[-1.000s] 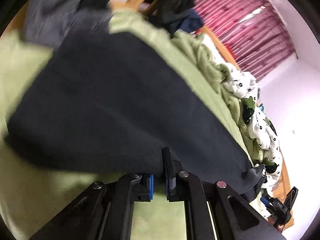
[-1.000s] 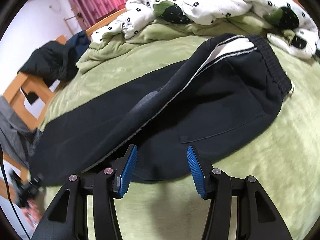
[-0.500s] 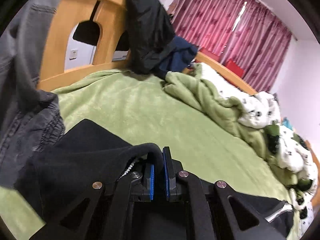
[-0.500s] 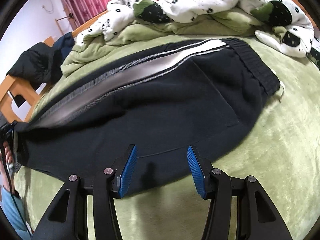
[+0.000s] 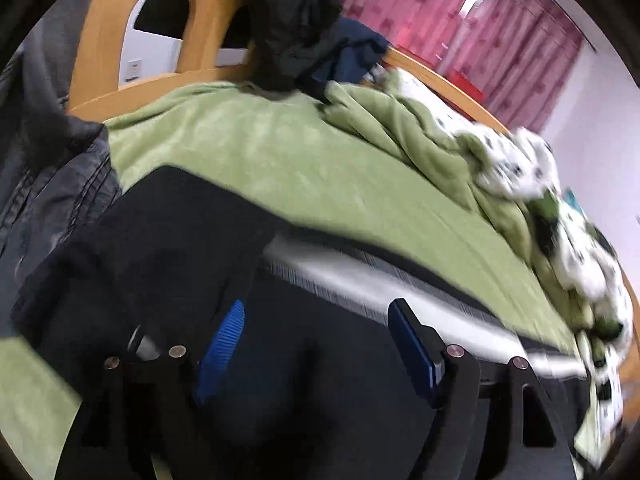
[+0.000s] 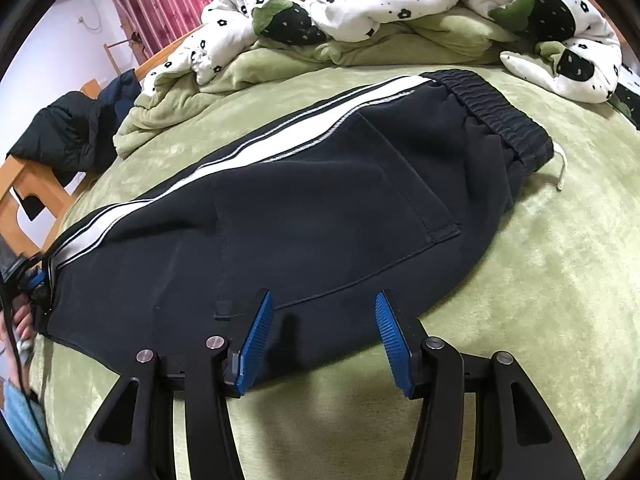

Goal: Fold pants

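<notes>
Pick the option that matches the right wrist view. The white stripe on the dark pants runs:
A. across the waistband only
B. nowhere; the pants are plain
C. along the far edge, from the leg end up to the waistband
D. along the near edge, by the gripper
C: the white stripe follows the far edge of the pants up to the ribbed waistband.

Even indoor light, fisheye-bent edges; left wrist view motion-blurred, perhaps slightly dimmer.

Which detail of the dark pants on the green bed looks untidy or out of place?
The white drawstring trails loose from the ribbed waistband of the black white-striped sweatpants onto the green fleece bed cover. At the cuff end, the fabric looks bunched. Otherwise the sweatpants lie flat.
</notes>
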The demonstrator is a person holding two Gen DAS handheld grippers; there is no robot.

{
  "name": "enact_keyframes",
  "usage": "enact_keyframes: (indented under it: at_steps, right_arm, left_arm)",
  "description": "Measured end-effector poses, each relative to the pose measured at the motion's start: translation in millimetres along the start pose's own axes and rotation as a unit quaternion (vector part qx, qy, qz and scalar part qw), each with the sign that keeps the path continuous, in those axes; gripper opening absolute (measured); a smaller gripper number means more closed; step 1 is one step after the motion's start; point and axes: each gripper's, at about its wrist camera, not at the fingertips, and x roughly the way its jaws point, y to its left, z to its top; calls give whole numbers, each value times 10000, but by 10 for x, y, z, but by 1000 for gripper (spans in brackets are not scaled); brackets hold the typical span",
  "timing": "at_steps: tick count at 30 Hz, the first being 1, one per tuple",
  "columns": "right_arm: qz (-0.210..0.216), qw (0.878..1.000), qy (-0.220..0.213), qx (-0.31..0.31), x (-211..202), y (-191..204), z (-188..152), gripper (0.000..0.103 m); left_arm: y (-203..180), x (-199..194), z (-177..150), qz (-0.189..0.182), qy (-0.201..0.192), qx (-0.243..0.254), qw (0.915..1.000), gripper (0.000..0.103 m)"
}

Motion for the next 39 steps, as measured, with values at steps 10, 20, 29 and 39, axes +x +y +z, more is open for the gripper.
enact_keyframes:
  at_steps: [10,20,29,39]
  right_arm:
    - [275,9962,141,819,143,-355,-105,57]
    - [704,9824,-116,1727,596,-594,422,58]
    - [538,9849,-635,1517,260,-543,593,14]
    - [381,9882,-624,1348,-959,-953,52,14]
  left_arm:
    - [643,-319,-1110,-988,991,-671,9879,75]
    - [619,129,-705,-775,550,-1553,9833,62]
    - [612,-145,-686,-445,392,-1216,9908,8]
    - [431,-1098,-1357,-818,860,-386,9922,8]
